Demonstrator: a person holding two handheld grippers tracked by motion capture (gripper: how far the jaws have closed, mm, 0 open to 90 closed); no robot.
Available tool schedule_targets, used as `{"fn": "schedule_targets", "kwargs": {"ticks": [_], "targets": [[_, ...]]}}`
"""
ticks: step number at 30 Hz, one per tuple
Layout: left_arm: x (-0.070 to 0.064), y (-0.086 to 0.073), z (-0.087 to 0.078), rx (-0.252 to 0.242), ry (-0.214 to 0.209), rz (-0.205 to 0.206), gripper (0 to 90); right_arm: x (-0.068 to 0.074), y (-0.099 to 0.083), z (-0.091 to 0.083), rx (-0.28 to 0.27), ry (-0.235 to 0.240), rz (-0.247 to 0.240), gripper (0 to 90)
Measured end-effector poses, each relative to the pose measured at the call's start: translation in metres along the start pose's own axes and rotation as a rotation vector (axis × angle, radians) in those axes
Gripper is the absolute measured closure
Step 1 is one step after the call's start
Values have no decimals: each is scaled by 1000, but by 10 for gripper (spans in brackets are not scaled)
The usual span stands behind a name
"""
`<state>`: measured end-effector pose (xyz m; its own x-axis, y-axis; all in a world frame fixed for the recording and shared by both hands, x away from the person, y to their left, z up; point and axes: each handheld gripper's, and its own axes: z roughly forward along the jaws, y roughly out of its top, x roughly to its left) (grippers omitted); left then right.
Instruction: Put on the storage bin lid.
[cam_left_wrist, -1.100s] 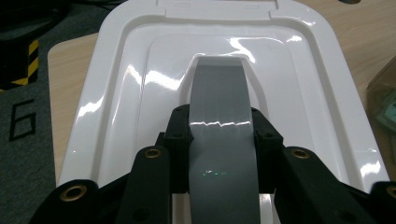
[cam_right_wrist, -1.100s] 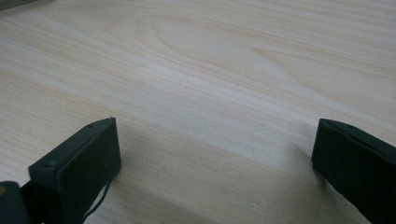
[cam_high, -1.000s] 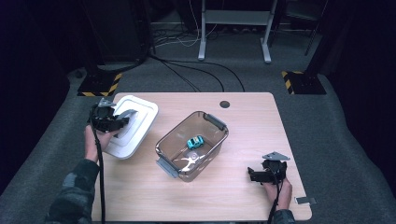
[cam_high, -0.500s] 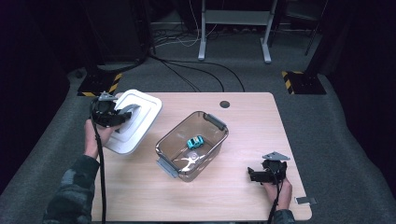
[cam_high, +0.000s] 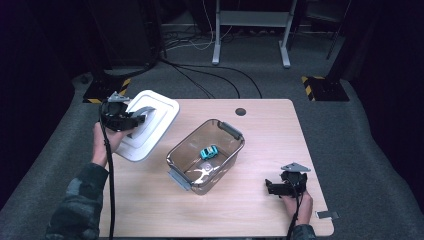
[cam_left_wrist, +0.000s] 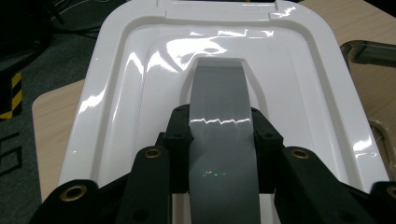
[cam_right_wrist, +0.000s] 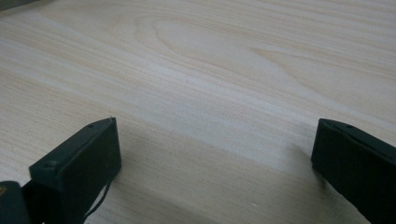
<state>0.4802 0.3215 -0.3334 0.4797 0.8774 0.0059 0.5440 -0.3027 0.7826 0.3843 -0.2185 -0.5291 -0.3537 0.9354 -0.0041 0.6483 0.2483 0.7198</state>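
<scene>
From the high view, the left tool (cam_high: 131, 119) grasps the grey handle (cam_high: 145, 113) of the white lid (cam_high: 152, 122), which hangs at the far left of the desk (cam_high: 260, 130), tilted and partly past the desk's left edge. The clear bin (cam_high: 206, 155) it belongs to stands open in the middle of the desk, to the right of the lid and slightly nearer. Both are oblong, and their long axes run roughly the same way, from near left to far right, so by my reading the coming move is a short carry rightward with little turning. The left hand is much the nearer to the bin's open top. The right tool (cam_high: 272, 188) rests low at the near right corner, well apart from the bin, grasping nothing.

In the left gripper view, the jaws are clenched on either side of the grey handle (cam_left_wrist: 219, 135), which arches over the recessed middle of the white lid (cam_left_wrist: 116, 93); a corner of the bin (cam_left_wrist: 369, 49) shows at the far right.

In the right gripper view, the right tool (cam_right_wrist: 210, 154) stands released, jaws wide apart over bare wood of the desk (cam_right_wrist: 210, 70).

Count: one lid, one bin, one small turquoise toy car (cam_high: 209, 151) lying inside the bin, two tools.
</scene>
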Motion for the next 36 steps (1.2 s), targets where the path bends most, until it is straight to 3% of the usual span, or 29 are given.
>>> {"fn": "schedule_targets", "kwargs": {"ticks": [4, 13, 36], "targets": [[-6, 5, -2, -2, -12, 17, 668, 0, 0, 0, 0, 0, 1, 8], [-17, 16, -5, -19, -66, -4, 668, 0, 0, 0, 0, 0, 0, 8], [-53, 33, -3, -7, -118, 73, 668, 0, 0, 0, 0, 0, 1, 8]]}}
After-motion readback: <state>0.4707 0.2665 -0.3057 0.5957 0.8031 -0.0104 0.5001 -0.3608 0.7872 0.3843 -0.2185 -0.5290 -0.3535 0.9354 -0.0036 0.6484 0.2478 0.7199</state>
